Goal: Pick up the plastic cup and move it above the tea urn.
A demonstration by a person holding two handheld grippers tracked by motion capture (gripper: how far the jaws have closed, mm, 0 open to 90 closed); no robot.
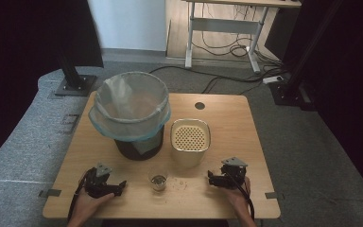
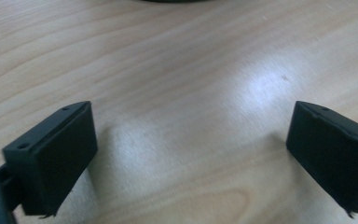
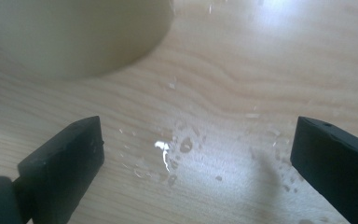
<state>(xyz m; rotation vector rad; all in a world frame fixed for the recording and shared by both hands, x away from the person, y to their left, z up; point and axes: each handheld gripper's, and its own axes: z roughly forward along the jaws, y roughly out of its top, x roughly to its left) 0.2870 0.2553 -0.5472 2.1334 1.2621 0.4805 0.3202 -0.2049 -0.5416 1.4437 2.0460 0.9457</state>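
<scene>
A pale wooden table with visible grain. The left gripper and the right gripper, both of matte black plastic, rest low on it, each with jaws spread wide and nothing between them. Between the two grippers stands a small clear glass cup, round and short, just beside the left gripper's tips and a little farther from the right one's. Small wet droplets glisten on the wood ahead of the right gripper. Beyond that gripper sits a cream container with a perforated, rounded-square top. Beyond the left gripper stands a dark bin lined with a translucent bag
</scene>
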